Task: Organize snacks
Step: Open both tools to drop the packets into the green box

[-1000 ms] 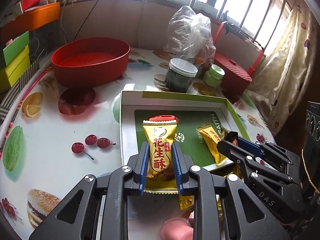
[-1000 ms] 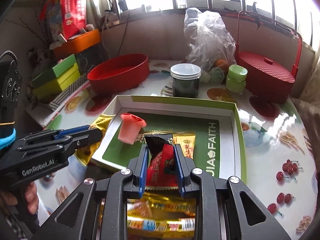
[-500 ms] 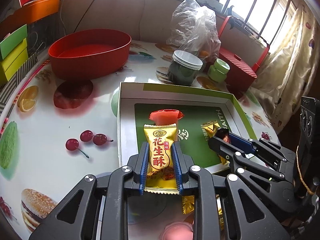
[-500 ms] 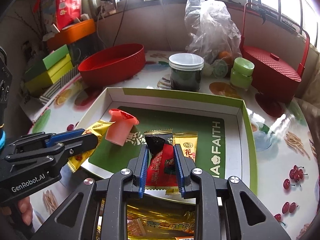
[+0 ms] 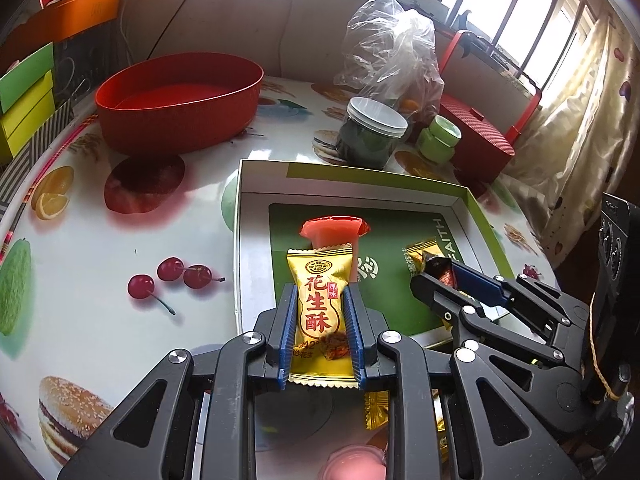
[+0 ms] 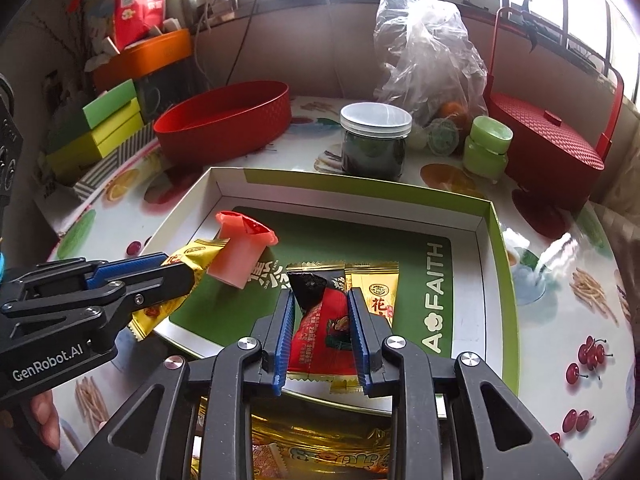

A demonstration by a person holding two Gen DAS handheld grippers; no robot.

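My left gripper [image 5: 320, 292] is shut on a yellow peanut-candy packet [image 5: 320, 312], held upright over the near left edge of the green-and-white box tray [image 5: 256, 240]. Just behind it in the tray stands a pink jelly cup [image 5: 334, 232]. My right gripper [image 6: 320, 294] hangs over the tray's near side and its jaws are opening. A red-and-black snack packet [image 6: 324, 328] lies loose between them, resting on a yellow packet [image 6: 376, 292] in the tray [image 6: 484, 280]. The left gripper [image 6: 188, 276] shows at the left with its yellow packet beside the jelly cup [image 6: 240, 252].
Behind the tray stand a red oval bowl [image 5: 176, 100], a white-lidded dark jar [image 5: 372, 136], a small green jar [image 5: 438, 140], a clear plastic bag [image 5: 392, 48] and a red handled basket [image 5: 476, 148]. Coloured boxes [image 6: 108, 128] line the left. A gold snack bag [image 6: 320, 448] lies below my right gripper.
The right jaws have spread apart and let the red-and-black packet settle onto the yellow packet in the tray. The left gripper keeps its hold on the yellow packet, almost unmoved.
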